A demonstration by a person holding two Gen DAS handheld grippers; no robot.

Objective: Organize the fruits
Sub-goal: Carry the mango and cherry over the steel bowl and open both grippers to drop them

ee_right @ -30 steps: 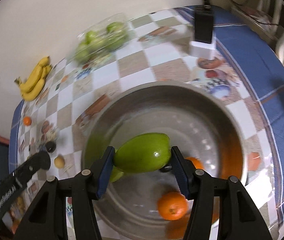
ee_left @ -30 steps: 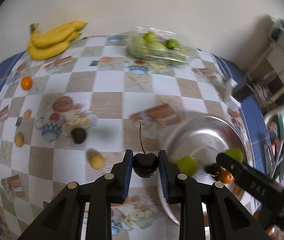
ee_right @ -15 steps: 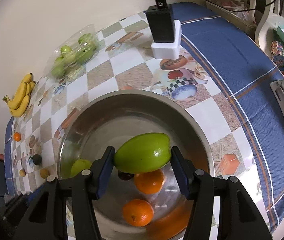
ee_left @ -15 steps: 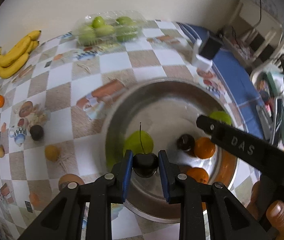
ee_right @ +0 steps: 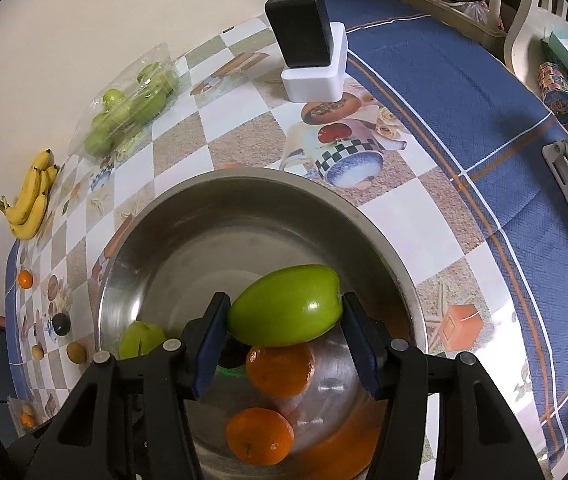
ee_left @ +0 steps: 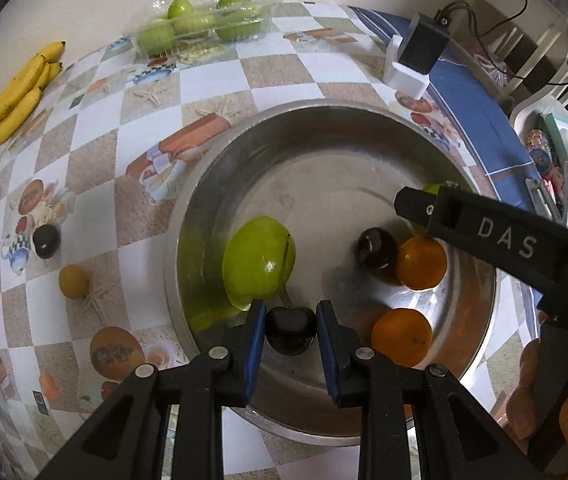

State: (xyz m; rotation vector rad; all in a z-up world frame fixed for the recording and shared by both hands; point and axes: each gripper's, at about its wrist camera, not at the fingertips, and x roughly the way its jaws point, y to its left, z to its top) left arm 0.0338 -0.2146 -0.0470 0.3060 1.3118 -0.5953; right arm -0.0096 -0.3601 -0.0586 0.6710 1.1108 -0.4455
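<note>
Over the steel bowl (ee_left: 211, 184), the left gripper (ee_left: 291, 330) is clamping a dark cherry (ee_left: 290, 330); the right gripper (ee_right: 284, 316) is gripping a green fruit (ee_right: 286, 310).

One bowl (ee_left: 324, 136), fruit counted around it.
Three oranges (ee_left: 421, 258): two in the bowl, one well to its left. Three dark fruits (ee_left: 377, 247): one in the bowl, one above its near rim, one to its left. Two loose green fruits (ee_left: 259, 262): one inside, one above. Two small yellow fruits (ee_left: 72, 281), left of the bowl. Beyond it are one banana bunch (ee_left: 15, 92) and one pack (ee_left: 203, 20) of green fruits, number unclear.
</note>
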